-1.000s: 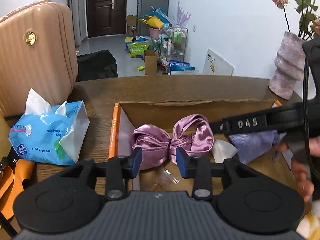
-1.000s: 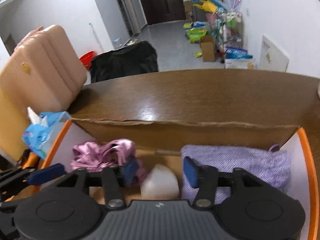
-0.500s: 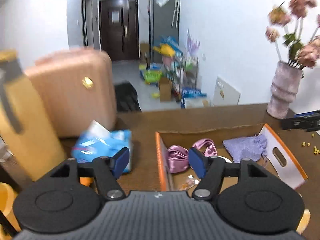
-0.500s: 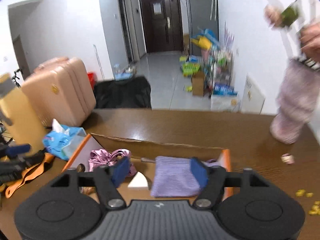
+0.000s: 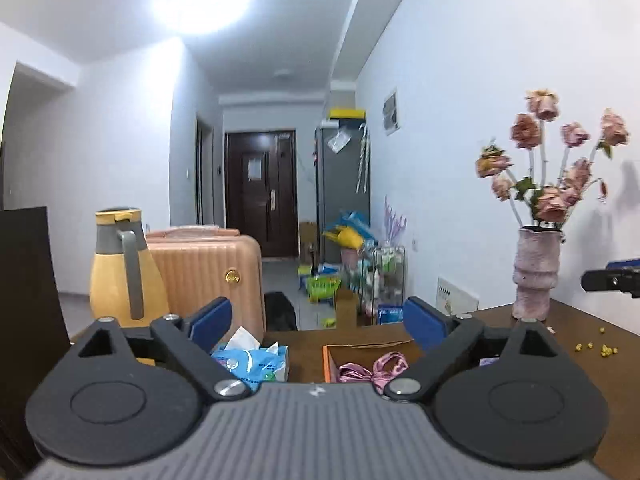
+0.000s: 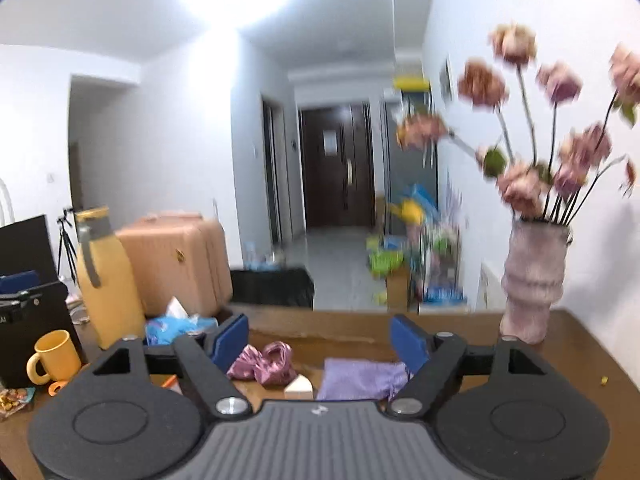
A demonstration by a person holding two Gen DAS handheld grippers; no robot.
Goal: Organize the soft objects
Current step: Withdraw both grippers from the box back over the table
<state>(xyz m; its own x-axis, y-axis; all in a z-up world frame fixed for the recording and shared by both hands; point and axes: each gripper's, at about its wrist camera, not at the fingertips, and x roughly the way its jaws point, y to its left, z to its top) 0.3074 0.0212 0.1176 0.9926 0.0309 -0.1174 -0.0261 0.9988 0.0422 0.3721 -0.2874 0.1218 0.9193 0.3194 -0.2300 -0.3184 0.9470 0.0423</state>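
Both claws, left (image 5: 317, 322) and right (image 6: 319, 339), newly spread and empty, now higher and farther back from the box (image 5: 330, 361).

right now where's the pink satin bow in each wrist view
Left wrist: pink satin bow low centre, inside the cardboard box, just left of the right finger.
Right wrist: bow low centre-left, beside the left finger.
Shared landmark: pink vase of flowers at right.

Pink satin bow (image 6: 266, 362), lilac pouch (image 6: 360, 380), yellow jug (image 5: 124, 272), blue tissue pack (image 5: 250, 364)
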